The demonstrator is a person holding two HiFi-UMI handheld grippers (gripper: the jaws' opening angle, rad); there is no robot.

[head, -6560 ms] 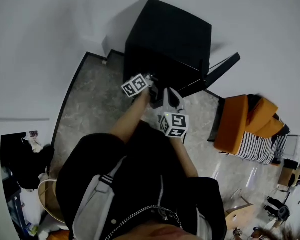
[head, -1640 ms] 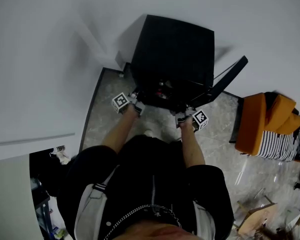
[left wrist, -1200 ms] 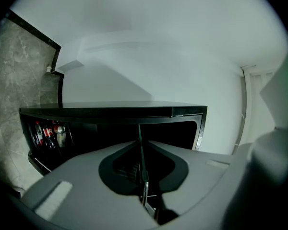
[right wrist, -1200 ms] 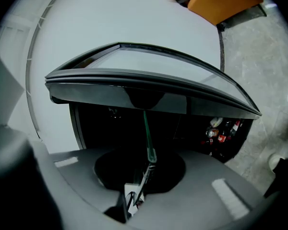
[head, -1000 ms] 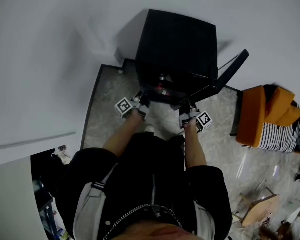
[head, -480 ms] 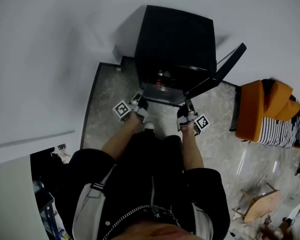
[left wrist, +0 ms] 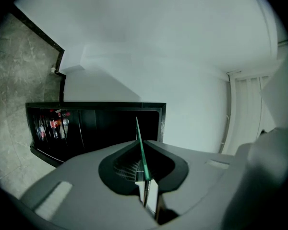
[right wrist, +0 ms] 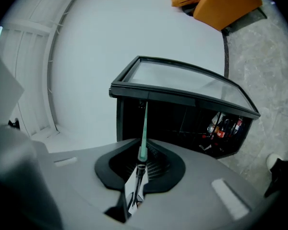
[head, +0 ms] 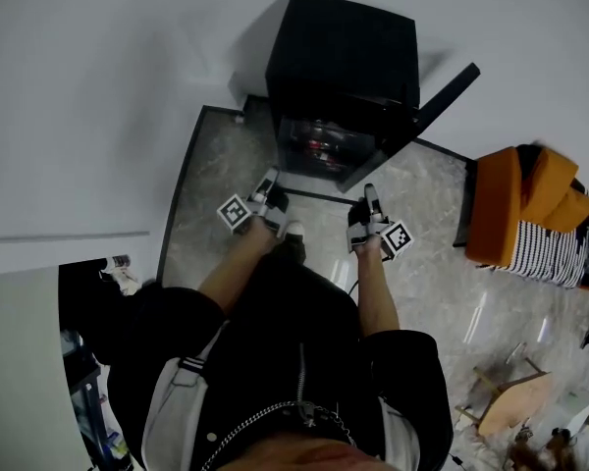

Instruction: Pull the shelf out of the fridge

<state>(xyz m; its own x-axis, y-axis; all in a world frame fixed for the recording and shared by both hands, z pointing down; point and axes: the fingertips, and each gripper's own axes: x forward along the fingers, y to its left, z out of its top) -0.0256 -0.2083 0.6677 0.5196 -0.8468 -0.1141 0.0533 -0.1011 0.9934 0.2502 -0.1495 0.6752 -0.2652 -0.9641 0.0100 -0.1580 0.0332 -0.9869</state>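
Left gripper (head: pixel 268 181): jaws closing on the shelf's (left wrist: pixel 139 145) left edge, nearly together.
Right gripper (head: pixel 370 196): jaws nearly together, clamped on the shelf's right edge.
Shelf: glass, held between the grippers at the fridge's (head: pixel 344 57) open front.
Bottles (right wrist: pixel 225 125): inside the fridge, red labels unreadable.

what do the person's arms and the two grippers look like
Both arms come out of black short sleeves. The left gripper and right gripper are grey with dark jaw recesses, each carrying a black-and-white marker cube. The left jaws are closing on the shelf.
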